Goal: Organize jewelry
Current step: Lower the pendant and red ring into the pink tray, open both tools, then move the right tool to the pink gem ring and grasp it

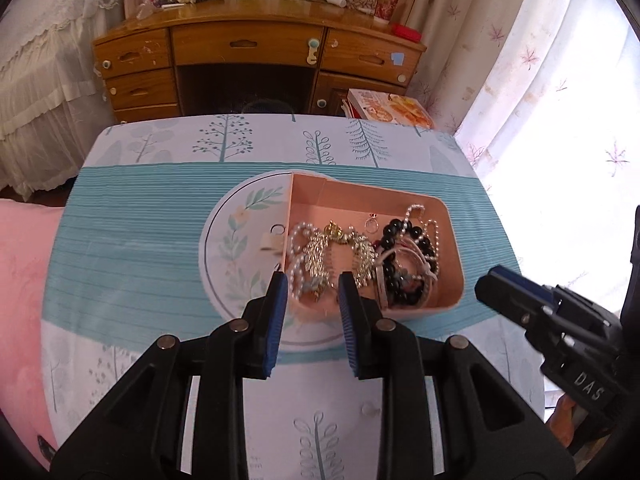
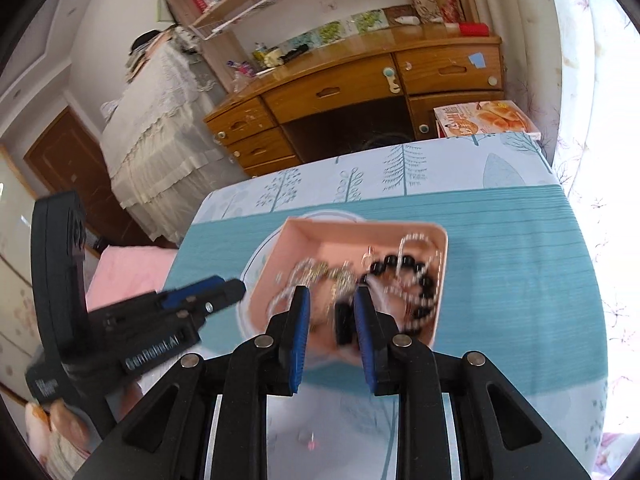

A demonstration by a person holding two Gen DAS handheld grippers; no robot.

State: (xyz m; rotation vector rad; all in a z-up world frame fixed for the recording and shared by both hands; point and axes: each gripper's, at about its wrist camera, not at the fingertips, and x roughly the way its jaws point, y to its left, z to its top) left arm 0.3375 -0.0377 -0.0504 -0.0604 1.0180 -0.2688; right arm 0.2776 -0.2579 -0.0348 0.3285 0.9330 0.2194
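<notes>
A pink box [image 1: 448, 216] sits on the table and holds a jumble of jewelry: a pearl strand [image 1: 297, 258], gold pieces [image 1: 340, 236], a black bead bracelet [image 1: 404, 236] and a silver ball chain [image 1: 420, 212]. A small ring with a tag [image 1: 274, 236] lies on the cloth just left of the box. My left gripper [image 1: 313, 280] is open and empty over the box's near left corner. My right gripper [image 2: 332, 294] is open and empty over the box [image 2: 304, 236] and its black beads [image 2: 404, 262]; it also shows in the left wrist view [image 1: 500, 284].
The table wears a blue and white tree-print cloth [image 1: 140, 240] with a round leaf motif. A wooden desk [image 1: 256, 52] stands behind it, a food box [image 1: 392, 108] at the far right edge, curtains [image 1: 540, 100] on the right, a pink cushion [image 1: 20, 280] on the left.
</notes>
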